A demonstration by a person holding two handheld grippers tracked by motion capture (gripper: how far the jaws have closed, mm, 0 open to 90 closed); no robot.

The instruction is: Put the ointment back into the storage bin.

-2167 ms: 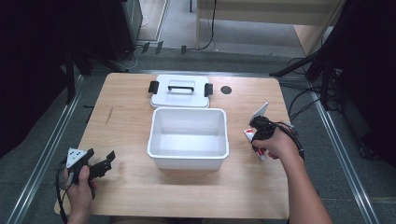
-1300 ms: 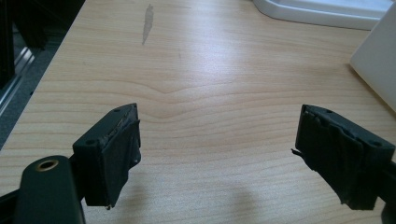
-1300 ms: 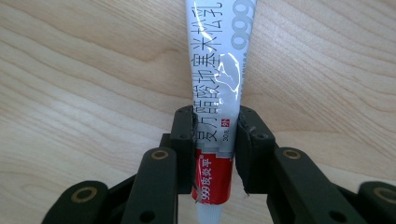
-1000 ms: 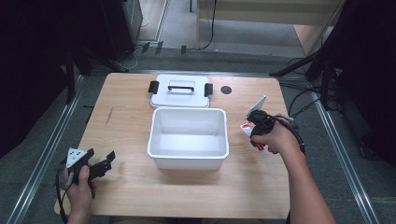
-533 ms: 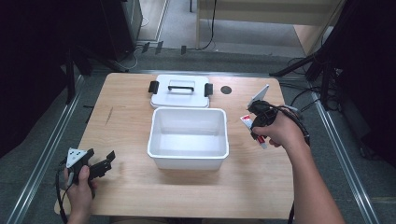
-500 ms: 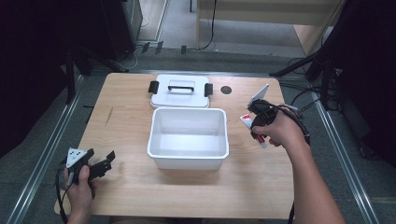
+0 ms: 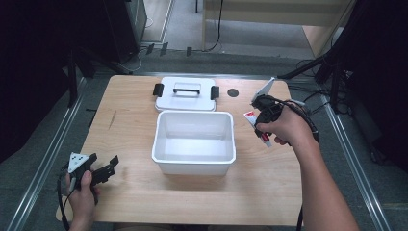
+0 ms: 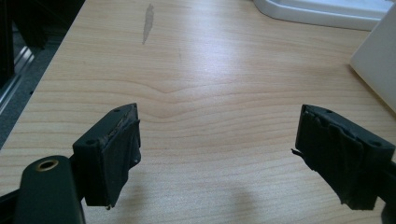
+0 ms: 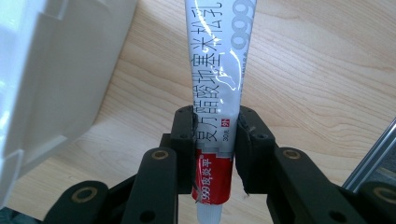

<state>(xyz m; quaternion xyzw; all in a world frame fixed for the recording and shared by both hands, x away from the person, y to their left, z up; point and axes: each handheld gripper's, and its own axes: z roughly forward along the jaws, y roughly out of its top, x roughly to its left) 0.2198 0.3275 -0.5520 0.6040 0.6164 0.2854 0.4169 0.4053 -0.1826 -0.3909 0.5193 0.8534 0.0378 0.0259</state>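
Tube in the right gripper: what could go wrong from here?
1. The jaws pinch the tube near its red cap end, with most of its length sticking out past them; it may swing or slip.
2. The white bin wall stands close beside it, so the free end may catch the rim.

Bright tabletop, dark surroundings, soft shadows

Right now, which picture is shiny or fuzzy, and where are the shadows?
Right gripper view: glare whitens the bin wall and streaks the tube, though its print stays sharp. Left gripper view: soft shadows on the table beneath the jaws, grain crisp. High view: the table is bright, the room around it dark, and the right gripper looks slightly soft.
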